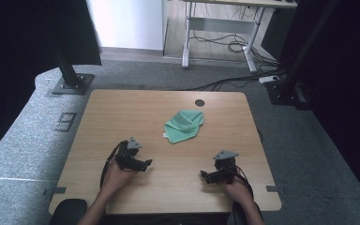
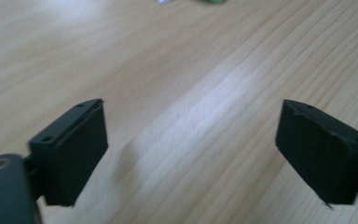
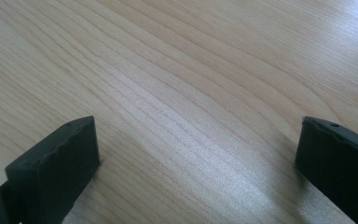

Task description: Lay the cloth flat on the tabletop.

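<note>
Nothing appears to be under way yet: the left gripper [image 1: 138, 162] is resting low over the near left of the wooden table [image 1: 122, 108] with its jaws spread wide and empty, the crumpled green cloth [image 1: 183, 125] is lying untouched toward the far middle, well apart from both tools, and the right gripper [image 1: 215, 174] is sitting at the near right, likewise gaping and holding nothing. Whatever handling the cloth needs is seemingly all still ahead. The pale tabletop is standing on grey carpet [image 1: 23, 136], with a white desk frame [image 1: 220, 28] and loose cables [image 1: 225, 44] behind.
</note>
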